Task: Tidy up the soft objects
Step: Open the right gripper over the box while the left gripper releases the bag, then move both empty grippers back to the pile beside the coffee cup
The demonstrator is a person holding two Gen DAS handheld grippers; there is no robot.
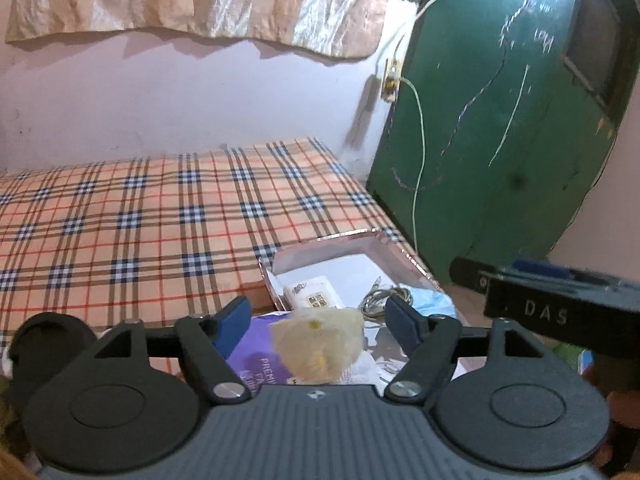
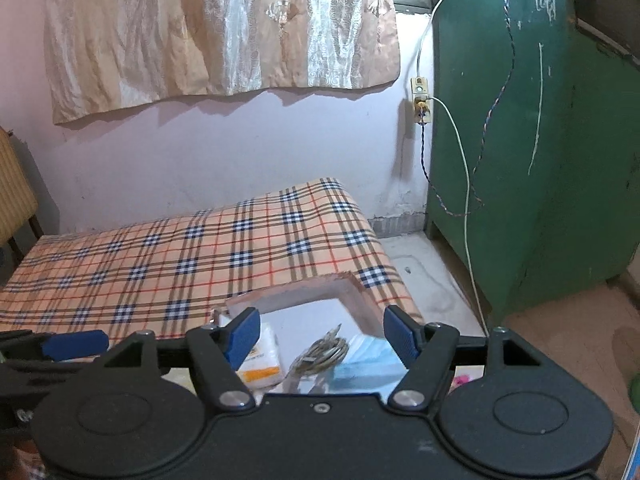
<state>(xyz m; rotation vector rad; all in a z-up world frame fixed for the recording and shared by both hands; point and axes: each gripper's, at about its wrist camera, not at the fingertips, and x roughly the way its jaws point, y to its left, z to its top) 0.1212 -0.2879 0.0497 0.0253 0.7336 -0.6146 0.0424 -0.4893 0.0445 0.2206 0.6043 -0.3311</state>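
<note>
My left gripper released, blue pads spread — pale yellow fluffy soft toy below, untouched, on purple packet. My right gripper released over shiny open box — blue face mask inside, right.

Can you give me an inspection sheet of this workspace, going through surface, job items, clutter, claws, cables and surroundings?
Surface: bed with checked sheet, bare apart from a shiny open box at its near corner.
Job items: pale yellow soft thing lying on a purple pack; tissue pack and blue face mask in the box.
Clutter: nothing seen outside the box.
Claws: left claw open, the yellow thing between its blue pads but untouched; right claw open over the box, empty.
Cables: coiled cable in the box; white cord hanging from a wall socket.
Surroundings: pink wall, curtain, green cabinet.
</note>
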